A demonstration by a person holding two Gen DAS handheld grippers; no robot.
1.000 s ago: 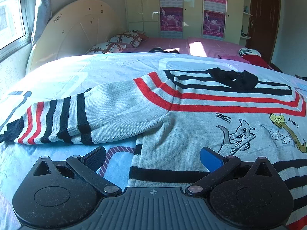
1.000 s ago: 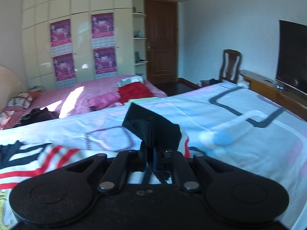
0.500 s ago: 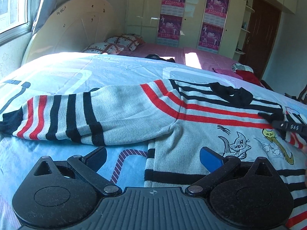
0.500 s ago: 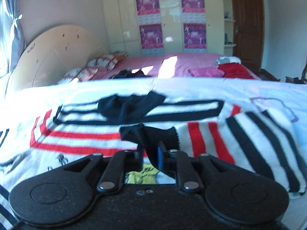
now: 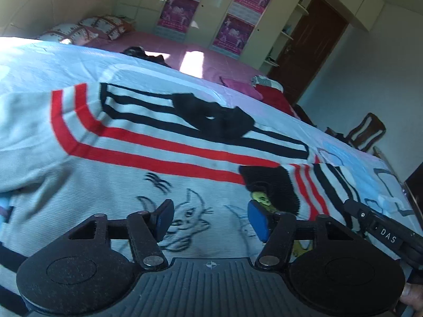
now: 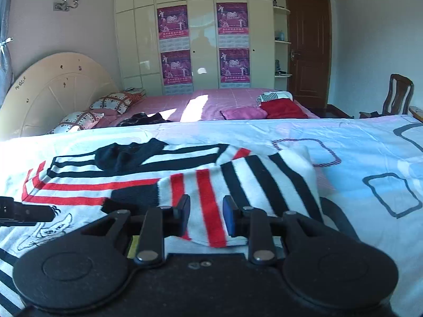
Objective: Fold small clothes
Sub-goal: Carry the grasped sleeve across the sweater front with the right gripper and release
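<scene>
A small grey knit sweater (image 5: 111,174) with red and black stripes, a black collar (image 5: 214,119) and cat drawings lies flat on the bed. Its right sleeve (image 6: 238,182) is folded in over the chest, black cuff (image 5: 272,185) near the middle. My left gripper (image 5: 208,218) is open and empty, low over the cat drawing. My right gripper (image 6: 206,218) is open over the folded sleeve, which lies between the jaws, loose. The right gripper's body shows in the left wrist view (image 5: 383,235).
The light blue patterned bedsheet (image 6: 357,158) spreads to the right. Behind it lies a pink bed (image 6: 211,103) with pillows and clothes, then wardrobes with posters, a brown door (image 6: 306,50) and a wooden chair (image 6: 399,95).
My right gripper carried the sleeve cuff left over the chest, laid it down and opened. My left gripper moved right from the left sleeve to over the sweater's chest.
</scene>
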